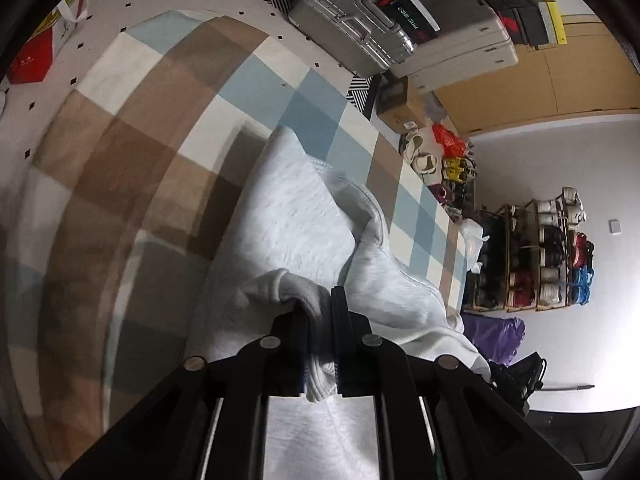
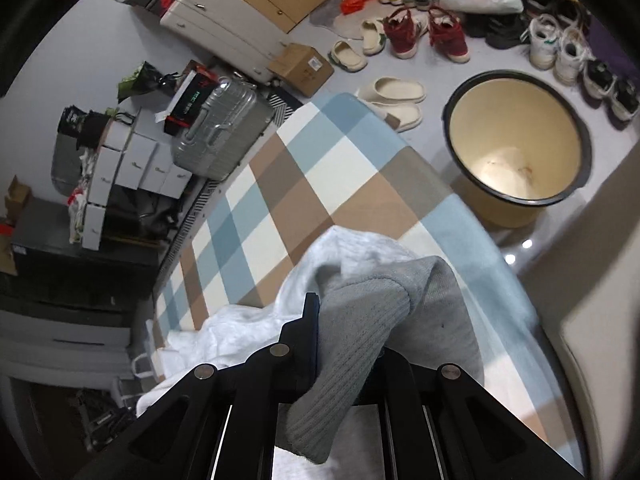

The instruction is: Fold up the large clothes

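Note:
A light grey sweatshirt [image 1: 288,216] lies on a bed with a blue, brown and white checked cover [image 1: 160,128]. My left gripper [image 1: 320,312] is shut on a ribbed edge of the sweatshirt and holds it just above the bed. In the right wrist view the sweatshirt [image 2: 360,256] hangs over the checked cover [image 2: 304,184]. My right gripper [image 2: 352,320] is shut on its grey ribbed hem or cuff [image 2: 360,344], which drapes over and hides the right finger.
A silver suitcase [image 1: 352,24] and boxes stand beyond the bed. Shoe racks [image 1: 532,256] and a purple bag [image 1: 492,332] are at the right. In the right wrist view a cream basin [image 2: 516,140], slippers [image 2: 396,100] and several shoes lie on the floor.

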### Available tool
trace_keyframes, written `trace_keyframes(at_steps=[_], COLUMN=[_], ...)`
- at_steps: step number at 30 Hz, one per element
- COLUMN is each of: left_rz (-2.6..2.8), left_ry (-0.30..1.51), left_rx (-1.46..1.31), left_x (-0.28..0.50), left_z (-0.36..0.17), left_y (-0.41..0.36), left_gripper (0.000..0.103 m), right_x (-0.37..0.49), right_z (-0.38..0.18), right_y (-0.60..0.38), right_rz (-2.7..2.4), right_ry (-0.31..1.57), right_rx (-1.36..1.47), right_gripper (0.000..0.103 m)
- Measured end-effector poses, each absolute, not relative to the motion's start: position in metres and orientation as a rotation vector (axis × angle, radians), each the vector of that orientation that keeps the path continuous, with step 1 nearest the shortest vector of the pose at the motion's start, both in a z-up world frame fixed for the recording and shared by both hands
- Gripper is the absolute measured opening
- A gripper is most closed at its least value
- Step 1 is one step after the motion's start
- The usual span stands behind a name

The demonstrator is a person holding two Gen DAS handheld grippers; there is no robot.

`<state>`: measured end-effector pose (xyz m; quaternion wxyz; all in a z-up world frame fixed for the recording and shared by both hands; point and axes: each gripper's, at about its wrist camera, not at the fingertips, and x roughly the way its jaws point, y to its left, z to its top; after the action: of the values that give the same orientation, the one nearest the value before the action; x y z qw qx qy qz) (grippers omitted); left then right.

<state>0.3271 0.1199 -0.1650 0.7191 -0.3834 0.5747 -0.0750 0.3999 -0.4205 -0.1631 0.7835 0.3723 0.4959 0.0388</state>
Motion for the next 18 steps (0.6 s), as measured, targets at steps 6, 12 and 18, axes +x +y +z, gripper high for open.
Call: trace_keyframes(at_steps=[6,12,18], left_rz=[-0.207,-0.167,-0.168], left_ry=[1.189,1.158,1.301], left_rx=[-0.785,-0.594,-0.518], left_x=[0.306,0.271,0.247], left_z=[-0.15,-0.134,-0.177], left_y=[0.122,0.138,0.136], left_gripper=[0.058,0.079,0.079], right_x=[0.394,0.337,0.298], right_z=[-0.16,-0.117,-0.143], right_y=[-0.416,-0.409,-0.393], right_rz=[0.231,0.321,0.208], right_ry=[1.005,0.819,0.919], right_rx=[0.731,0.49,0.238], right_gripper=[0.045,0.088,0.093])
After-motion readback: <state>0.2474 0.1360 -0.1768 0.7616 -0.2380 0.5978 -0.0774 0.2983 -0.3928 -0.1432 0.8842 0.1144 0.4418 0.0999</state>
